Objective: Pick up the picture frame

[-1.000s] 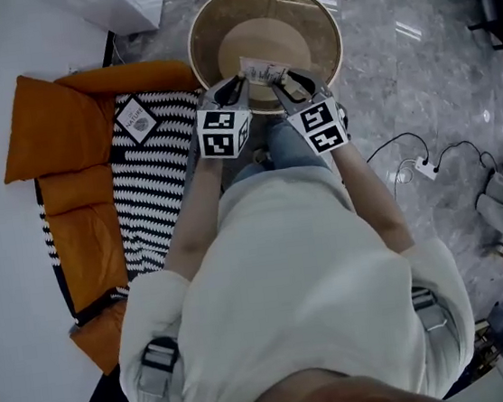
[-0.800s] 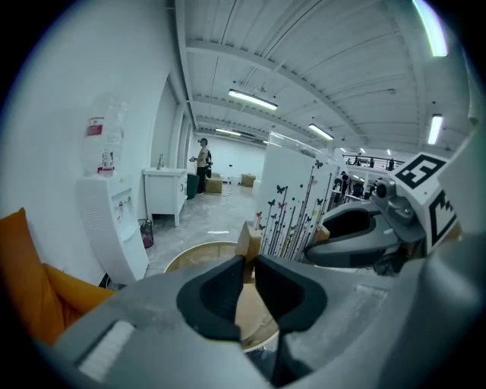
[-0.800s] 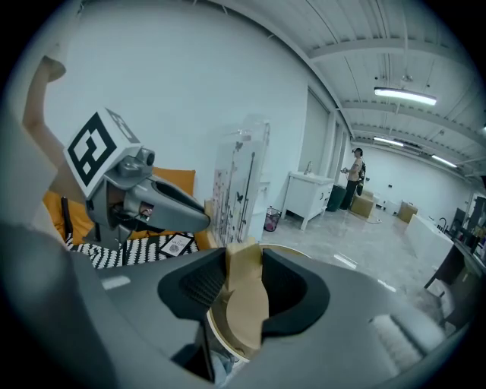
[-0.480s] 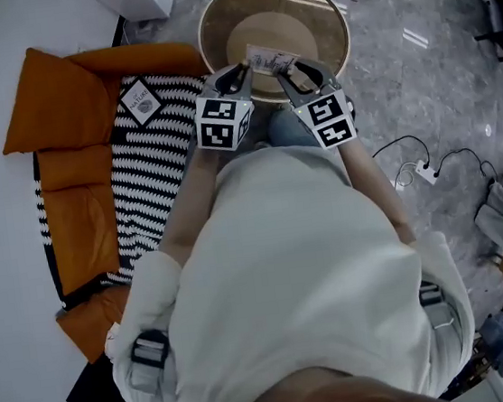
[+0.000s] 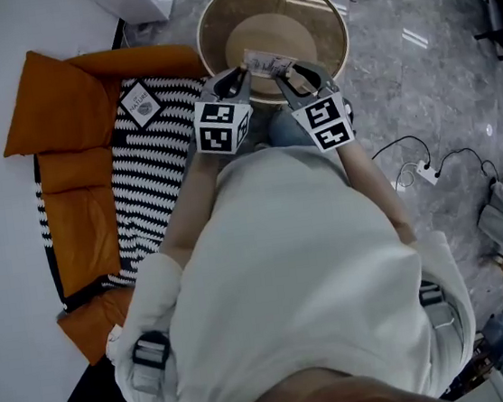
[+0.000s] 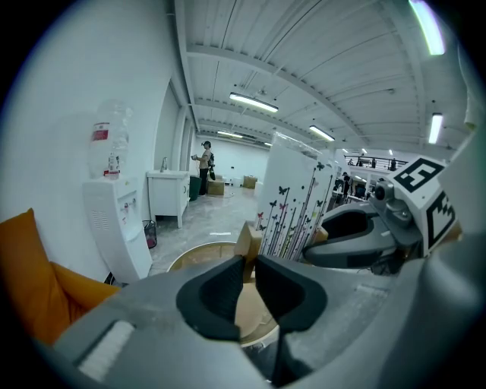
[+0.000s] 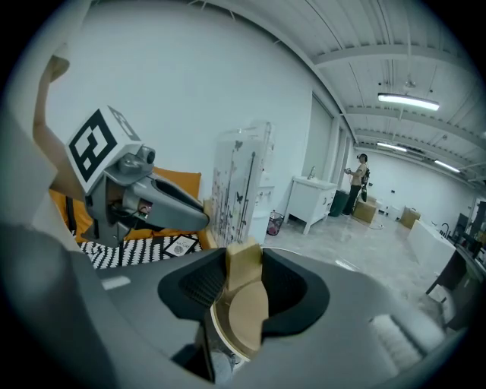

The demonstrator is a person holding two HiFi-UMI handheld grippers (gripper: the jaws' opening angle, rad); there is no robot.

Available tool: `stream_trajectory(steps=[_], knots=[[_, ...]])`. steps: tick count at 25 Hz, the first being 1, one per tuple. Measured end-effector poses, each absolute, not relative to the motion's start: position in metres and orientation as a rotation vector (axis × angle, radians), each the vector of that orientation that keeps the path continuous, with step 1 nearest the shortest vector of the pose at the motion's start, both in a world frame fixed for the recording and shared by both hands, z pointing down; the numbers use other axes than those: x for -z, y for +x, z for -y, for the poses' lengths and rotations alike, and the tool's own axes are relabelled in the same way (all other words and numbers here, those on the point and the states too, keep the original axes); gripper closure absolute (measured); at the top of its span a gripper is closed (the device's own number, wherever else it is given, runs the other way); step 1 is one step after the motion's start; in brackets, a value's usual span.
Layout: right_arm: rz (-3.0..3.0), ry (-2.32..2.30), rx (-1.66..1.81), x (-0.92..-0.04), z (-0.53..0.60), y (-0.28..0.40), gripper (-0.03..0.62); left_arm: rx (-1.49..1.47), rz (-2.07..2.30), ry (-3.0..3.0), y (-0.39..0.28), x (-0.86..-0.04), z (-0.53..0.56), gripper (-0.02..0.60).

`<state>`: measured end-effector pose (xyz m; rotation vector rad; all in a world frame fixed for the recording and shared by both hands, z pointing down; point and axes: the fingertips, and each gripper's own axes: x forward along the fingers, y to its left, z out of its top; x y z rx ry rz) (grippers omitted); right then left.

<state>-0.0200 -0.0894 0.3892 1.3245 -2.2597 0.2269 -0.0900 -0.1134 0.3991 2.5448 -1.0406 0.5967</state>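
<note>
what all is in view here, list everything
frame: one, clear with butterfly print and wood ends, held over the table
table: one, round, tan, top centre
cushions: several, orange, left
throw: one, black and white zigzag, on the cushions
tag: one, white, on the throw
power strip: one, white, on the floor at right
water dispenser: one, white, by the wall
left gripper: one, grey, shut on the frame
right gripper: one, grey, shut on the frame's wood end
</note>
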Motion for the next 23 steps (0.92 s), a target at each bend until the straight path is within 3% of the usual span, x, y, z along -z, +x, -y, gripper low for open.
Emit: stream_trajectory(steps=[23], knots=[[2.272,1.314,-0.217,-0.391,0.086,-0.011,0.45,-0.6,1.057,2.546,-0.081,-0.399,0.109,0.532]])
